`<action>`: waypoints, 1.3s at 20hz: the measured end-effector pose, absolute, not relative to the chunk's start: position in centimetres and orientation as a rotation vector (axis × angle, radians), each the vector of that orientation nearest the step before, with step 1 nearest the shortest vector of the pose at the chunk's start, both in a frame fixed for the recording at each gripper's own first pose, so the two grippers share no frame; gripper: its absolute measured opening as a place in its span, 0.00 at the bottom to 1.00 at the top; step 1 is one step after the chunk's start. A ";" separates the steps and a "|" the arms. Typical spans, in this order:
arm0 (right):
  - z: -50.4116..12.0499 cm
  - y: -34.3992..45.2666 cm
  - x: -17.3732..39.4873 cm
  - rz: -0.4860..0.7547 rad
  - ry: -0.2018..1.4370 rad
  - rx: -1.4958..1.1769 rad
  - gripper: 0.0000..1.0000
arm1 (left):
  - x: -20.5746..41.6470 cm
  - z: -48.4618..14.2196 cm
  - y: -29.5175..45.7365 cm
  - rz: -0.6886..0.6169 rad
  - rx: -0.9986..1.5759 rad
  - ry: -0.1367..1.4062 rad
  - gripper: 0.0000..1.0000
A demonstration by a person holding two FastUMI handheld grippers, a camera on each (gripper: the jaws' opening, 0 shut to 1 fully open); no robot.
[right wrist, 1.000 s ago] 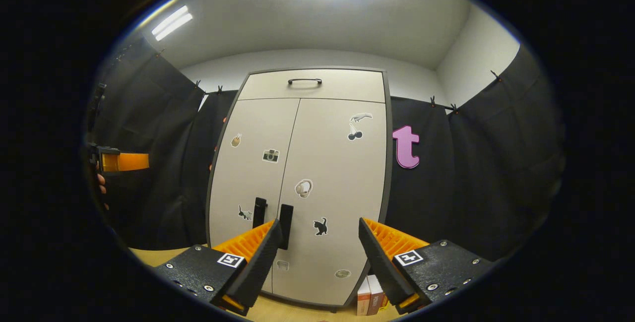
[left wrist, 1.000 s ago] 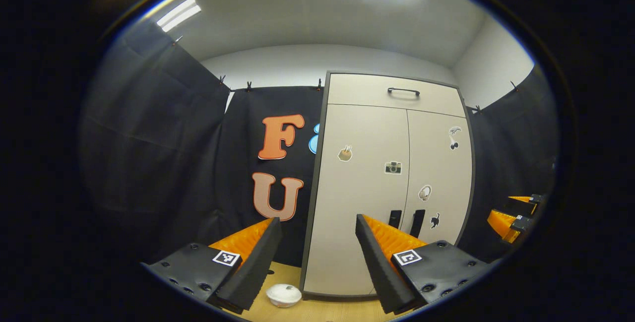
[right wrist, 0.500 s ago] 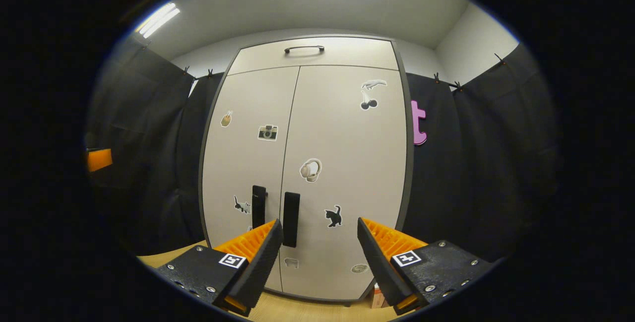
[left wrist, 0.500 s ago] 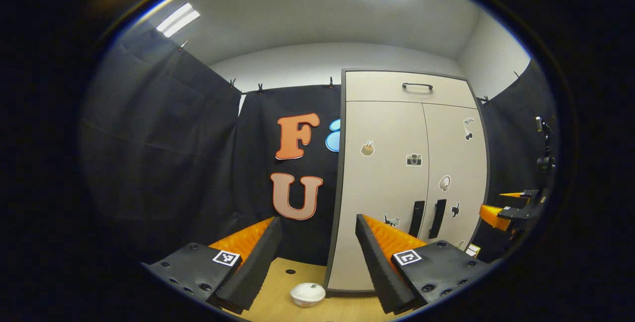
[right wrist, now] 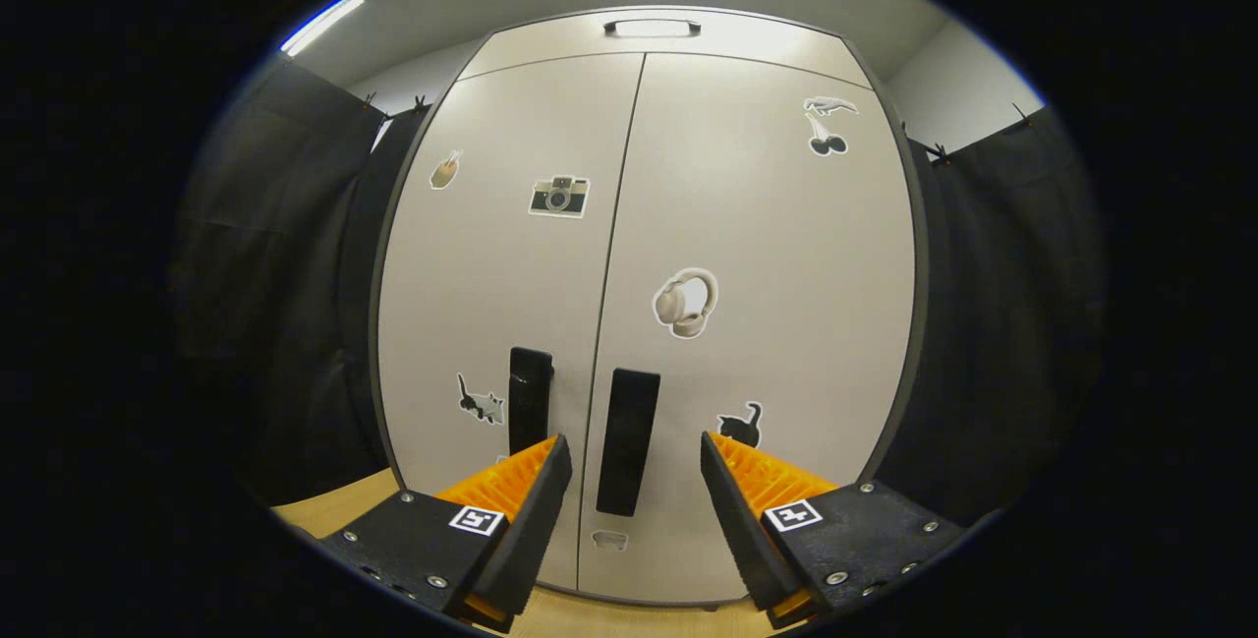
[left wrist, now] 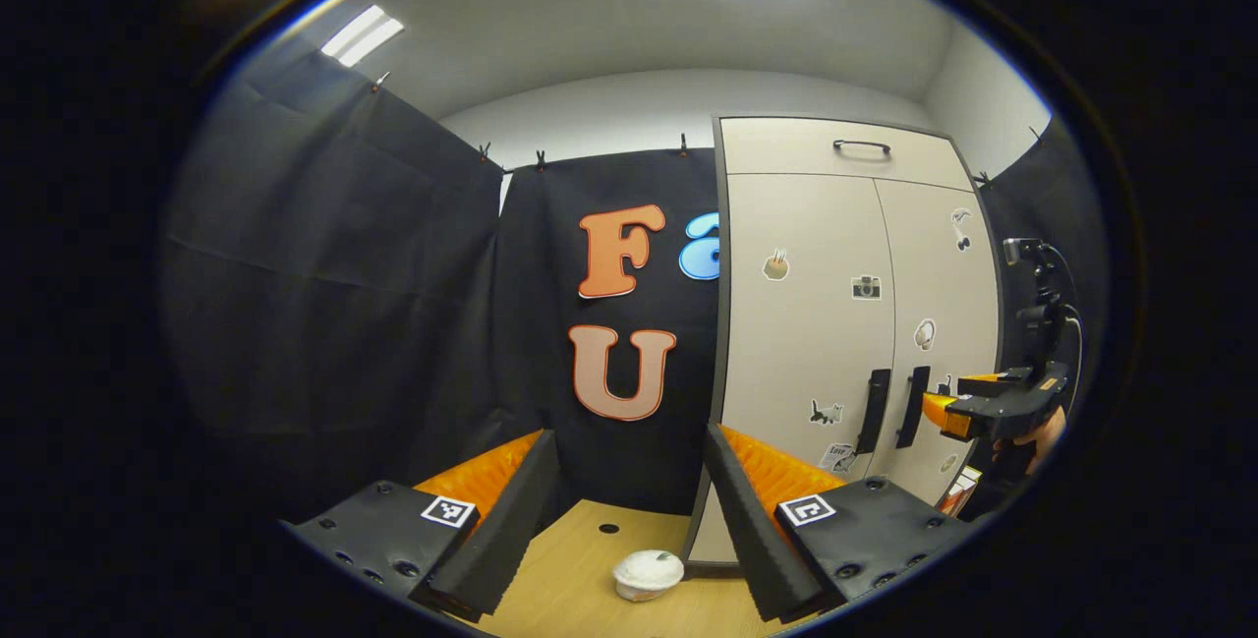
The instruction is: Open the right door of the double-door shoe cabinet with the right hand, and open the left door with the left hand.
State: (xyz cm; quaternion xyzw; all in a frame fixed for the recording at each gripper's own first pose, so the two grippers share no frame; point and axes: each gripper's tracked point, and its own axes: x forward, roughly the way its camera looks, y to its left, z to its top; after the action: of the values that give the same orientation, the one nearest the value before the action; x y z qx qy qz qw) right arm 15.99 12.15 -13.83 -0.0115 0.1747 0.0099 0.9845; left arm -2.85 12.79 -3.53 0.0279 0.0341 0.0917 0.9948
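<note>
Right now both doors of the shoe cabinet [right wrist: 639,274] are shut, and I have my right gripper [right wrist: 629,500] lined up on the right door's handle [right wrist: 627,441], the dark vertical bar just beside the centre seam. Its fingers are spread wide with nothing between them, and the handle sits in the gap as the right gripper view sees it, so I judge a straight push forward would put one finger on each side of the bar; there is no contact yet as far as I can tell. The left door's handle [right wrist: 529,400] stands just across the seam, close enough that I should keep my left-hand finger from snagging it. My left gripper [left wrist: 629,510] hangs back and off to the cabinet's left side, also wide and empty, pointed more at the black cloth wall than at the doors. I hold it there, I think, to leave room for the right door's turn first. On the wooden floor [left wrist: 580,579] ahead of it sits a small white bowl [left wrist: 648,574], near the cabinet's corner, which I should avoid when I move in.
</note>
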 end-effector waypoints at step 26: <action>-16.9 12.1 18.1 -0.021 0.439 0.176 0.18 | -4.0 -6.0 13.2 0.181 0.060 0.137 0.94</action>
State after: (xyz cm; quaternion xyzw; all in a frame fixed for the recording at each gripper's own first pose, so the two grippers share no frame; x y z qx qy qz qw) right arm 18.09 12.11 -16.93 0.0871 0.2173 -0.0105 0.9722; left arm -3.95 13.25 -5.99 0.0299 0.0683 0.0905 0.9931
